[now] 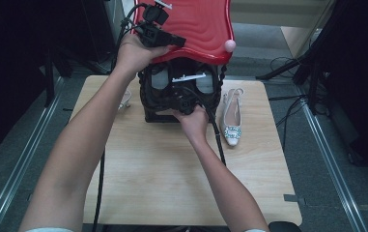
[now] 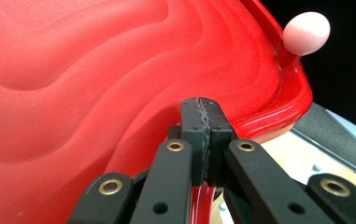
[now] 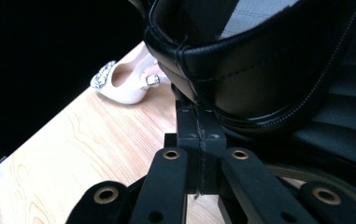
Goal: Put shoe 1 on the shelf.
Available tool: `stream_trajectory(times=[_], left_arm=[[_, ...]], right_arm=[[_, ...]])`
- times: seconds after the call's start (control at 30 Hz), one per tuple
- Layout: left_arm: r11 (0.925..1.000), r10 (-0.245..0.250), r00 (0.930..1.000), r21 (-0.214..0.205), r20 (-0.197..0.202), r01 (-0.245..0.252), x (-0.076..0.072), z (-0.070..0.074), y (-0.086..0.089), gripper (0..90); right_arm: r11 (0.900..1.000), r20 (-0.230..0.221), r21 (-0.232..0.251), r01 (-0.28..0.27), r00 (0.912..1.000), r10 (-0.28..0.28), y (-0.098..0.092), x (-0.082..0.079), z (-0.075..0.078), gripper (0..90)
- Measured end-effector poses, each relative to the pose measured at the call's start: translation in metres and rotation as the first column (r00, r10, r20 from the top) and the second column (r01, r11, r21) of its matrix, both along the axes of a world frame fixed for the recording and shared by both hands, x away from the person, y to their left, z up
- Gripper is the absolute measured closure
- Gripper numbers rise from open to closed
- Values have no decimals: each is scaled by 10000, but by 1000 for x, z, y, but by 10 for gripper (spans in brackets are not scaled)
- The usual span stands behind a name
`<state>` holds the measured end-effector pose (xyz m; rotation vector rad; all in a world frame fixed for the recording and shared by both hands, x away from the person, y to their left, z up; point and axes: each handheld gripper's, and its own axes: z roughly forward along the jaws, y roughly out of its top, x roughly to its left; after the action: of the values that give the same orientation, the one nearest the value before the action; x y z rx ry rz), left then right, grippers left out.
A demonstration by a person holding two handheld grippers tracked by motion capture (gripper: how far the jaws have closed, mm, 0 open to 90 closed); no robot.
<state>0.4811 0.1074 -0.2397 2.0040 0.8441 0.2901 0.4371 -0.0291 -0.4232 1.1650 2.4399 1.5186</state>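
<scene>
Red lid (image 1: 198,26) cut off by the high view's top edge, second pale shoe (image 1: 125,99) mostly hidden behind the left forearm, black bag (image 1: 181,92) interior blocked by the right gripper (image 1: 186,104), bag contents untellable

You have two grippers in play: the left gripper (image 1: 169,41) and the right gripper (image 1: 184,104). You see one red lid (image 1: 196,24) carrying one pink knob (image 1: 230,46), and one black box (image 1: 179,94) beneath it. Two pale shoes lie on one wooden table (image 1: 162,169): one jewelled shoe (image 1: 232,118) right of the box, and one more shoe (image 1: 125,99) peeking out at its left.
</scene>
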Motion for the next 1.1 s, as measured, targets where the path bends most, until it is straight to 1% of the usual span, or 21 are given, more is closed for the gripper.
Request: stream_trajectory(times=[0.07,0.13,0.2,0.3,0.33,0.37,0.43,0.47,0.53,0.57,0.6,0.67,0.7,0.73,0.77,0.83,0.9,0.93,0.97,1.03,1.1], left_arm=[[10000,66,9999,22,-112,-66,-1,2,1,890],[9999,17,9998,-130,-174,-19,-3,6,3,881],[9995,-25,9998,-322,-200,18,-7,11,6,860],[9996,40,10000,-281,-46,-42,-15,17,8,835],[9996,77,9999,-253,-116,-80,-18,19,9,819],[9996,77,9999,-253,-116,-80,-18,19,9,804],[9999,-16,9998,-160,-192,13,-28,23,10,788],[9999,-16,9998,-160,-192,13,-28,23,10,775],[9995,-154,9995,-272,-277,146,-37,25,13,764],[9988,-302,9990,-407,-329,288,-45,25,15,744],[9984,-377,9986,-446,-381,360,-50,25,16,727],[9982,-467,9983,-405,-345,453,-58,22,19,697],[9982,-509,9982,-341,-319,498,-63,20,20,684],[9982,-509,9982,-341,-319,498,-63,20,20,674],[9978,-602,9975,-318,-379,590,-70,14,24,666],[9972,-692,9963,-315,-503,677,-76,8,27,648],[9964,-784,9949,-378,-627,761,-81,1,31,626],[9965,-760,9950,-402,-641,735,-84,-2,33,615],[9965,-760,9950,-402,-641,735,-84,-2,33,607],[9961,-818,9942,-397,-692,792,-92,-14,38,590],[9958,-831,9942,-430,-676,803,-97,-21,42,569]], right_arm=[[10000,74,96,-6,10000,5,-4,-4,2,900],[9999,182,125,-40,9998,38,-9,-7,5,900],[9996,139,205,-171,9998,169,-15,-11,7,900],[9987,175,373,-359,9992,352,-23,-17,10,900],[9982,159,452,-392,9991,385,-25,-19,10,900],[9975,156,525,-470,9988,462,-27,-22,11,877],[9968,222,549,-583,9981,571,-30,-26,10,825],[9968,222,549,-583,9981,571,-30,-26,10,825],[9963,305,610,-602,9978,584,-34,-32,9,782],[9968,403,666,-446,9983,419,-38,-37,8,707],[9970,431,696,-343,9986,313,-40,-40,7,667],[9946,519,965,-390,9981,341,-45,-45,5,618],[9939,460,1027,-408,9983,362,-47,-47,4,600],[9939,460,1027,-408,9983,362,-47,-47,4,600],[9933,474,1056,-462,9980,414,-51,-52,3,578],[9927,491,1132,-424,9981,371,-56,-57,1,564],[9940,494,1053,-301,9985,249,-59,-63,-1,539],[9937,504,1065,-352,9983,300,-61,-65,-2,540],[9929,381,1104,-442,9985,402,-64,-67,-3,528],[9910,38,1150,-688,9976,689,-68,-69,-6,517],[9922,96,1031,-706,9975,700,-72,-73,-7,489]])
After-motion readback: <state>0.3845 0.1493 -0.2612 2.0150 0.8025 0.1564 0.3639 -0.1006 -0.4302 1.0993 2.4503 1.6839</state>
